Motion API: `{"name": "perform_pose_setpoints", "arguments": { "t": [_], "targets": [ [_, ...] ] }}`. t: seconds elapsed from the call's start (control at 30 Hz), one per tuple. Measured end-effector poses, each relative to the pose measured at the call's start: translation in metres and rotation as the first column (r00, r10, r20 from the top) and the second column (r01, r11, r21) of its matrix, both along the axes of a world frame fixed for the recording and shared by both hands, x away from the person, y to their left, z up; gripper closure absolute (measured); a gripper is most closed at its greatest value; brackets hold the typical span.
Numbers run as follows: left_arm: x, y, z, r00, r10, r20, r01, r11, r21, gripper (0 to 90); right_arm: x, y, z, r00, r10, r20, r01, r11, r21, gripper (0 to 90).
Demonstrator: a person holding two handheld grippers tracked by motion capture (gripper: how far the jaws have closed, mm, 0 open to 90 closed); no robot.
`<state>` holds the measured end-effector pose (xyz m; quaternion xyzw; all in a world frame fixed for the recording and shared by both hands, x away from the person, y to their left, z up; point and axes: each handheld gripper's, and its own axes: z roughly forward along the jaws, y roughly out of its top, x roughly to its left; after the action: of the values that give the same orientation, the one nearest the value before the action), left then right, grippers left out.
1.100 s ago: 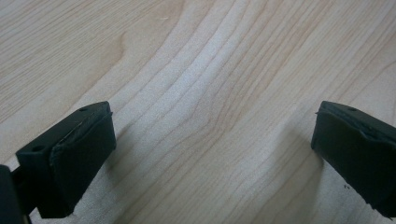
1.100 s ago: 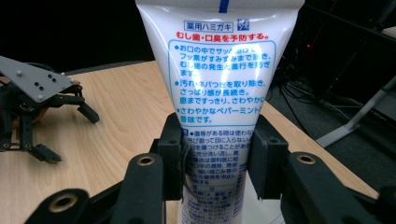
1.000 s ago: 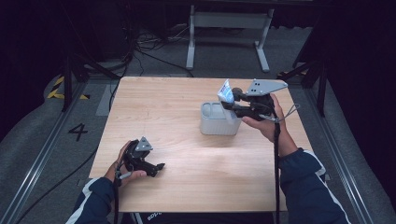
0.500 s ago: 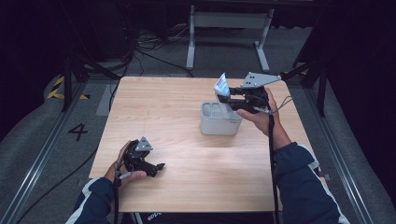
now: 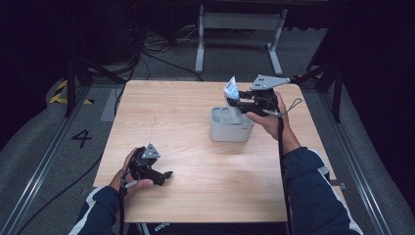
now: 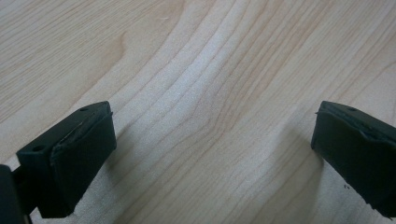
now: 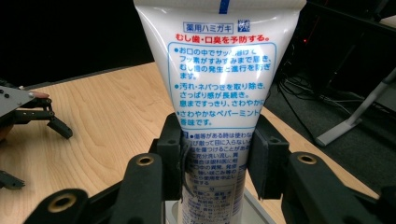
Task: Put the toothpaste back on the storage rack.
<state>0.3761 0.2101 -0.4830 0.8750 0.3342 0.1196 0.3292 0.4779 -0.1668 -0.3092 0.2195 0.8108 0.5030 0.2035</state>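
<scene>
Your right gripper [image 5: 236,101] is clamped on a white tube [image 7: 219,88] printed with blue and red Japanese text, held upright above the grey holder [image 5: 230,129]. Your left gripper [image 5: 161,176] rests on the table [image 5: 181,112], jaws apart.

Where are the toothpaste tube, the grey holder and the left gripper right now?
toothpaste tube [image 7: 219,88]: right gripper view, printed white body.
grey holder [image 5: 230,131]: high view, front wall.
left gripper [image 5: 166,176]: high view, between its jaw tips.
</scene>
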Motion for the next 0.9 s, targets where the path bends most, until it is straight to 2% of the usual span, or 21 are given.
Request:
{"name": "perform_pose_setpoints", "arguments": {
  "t": [0.9],
  "targets": [
    [0.000, 0.000, 0.000, 1.0000, 0.000, 0.001, 0.000, 1.0000, -0.002, 0.3, 0.012, -0.011, -0.023, 0.9983, -0.042, -0.041, 0.042, 0.999, -0.010, 61.4]
  ]
}}
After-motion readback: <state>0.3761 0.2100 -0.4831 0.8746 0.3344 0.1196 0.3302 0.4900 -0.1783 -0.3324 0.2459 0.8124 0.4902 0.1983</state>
